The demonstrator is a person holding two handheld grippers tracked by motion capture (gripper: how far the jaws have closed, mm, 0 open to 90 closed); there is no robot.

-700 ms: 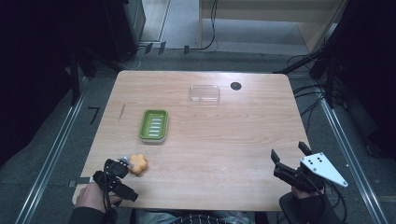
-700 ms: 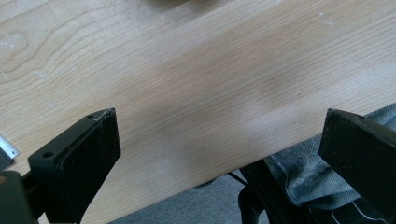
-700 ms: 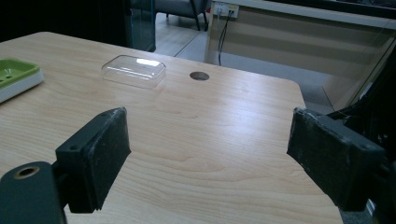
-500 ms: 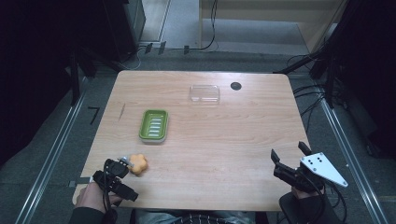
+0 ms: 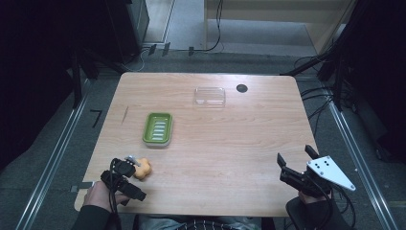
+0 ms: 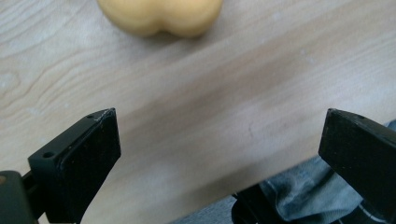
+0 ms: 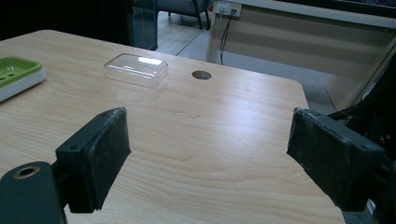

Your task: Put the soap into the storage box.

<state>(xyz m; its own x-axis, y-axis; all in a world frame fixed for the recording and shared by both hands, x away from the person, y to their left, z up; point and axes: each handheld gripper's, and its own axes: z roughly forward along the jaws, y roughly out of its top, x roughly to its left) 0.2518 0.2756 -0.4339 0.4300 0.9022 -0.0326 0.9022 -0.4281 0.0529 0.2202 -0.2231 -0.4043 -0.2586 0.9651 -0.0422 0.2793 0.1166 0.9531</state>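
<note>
An orange, rounded lump (image 5: 142,168) lies near the table's front left corner. My left gripper (image 5: 130,178) is right beside it on its left, held in a hand at the table edge. In the left gripper view the lump (image 6: 161,16) lies beyond the wide-apart jaws of that gripper (image 6: 219,140), with bare wood between them. My right gripper (image 5: 294,155) hovers open at the front right corner, with its jaws pointing toward the far side. In the right gripper view nothing is between the jaws of my right gripper (image 7: 208,140).
A green soap dish (image 5: 158,128) (image 7: 14,74) sits left of centre. A clear plastic lid (image 5: 209,96) (image 7: 136,69) lies near the far edge, beside a round cable hole (image 5: 242,88). Dark furniture and cables surround the wooden table (image 5: 230,143).
</note>
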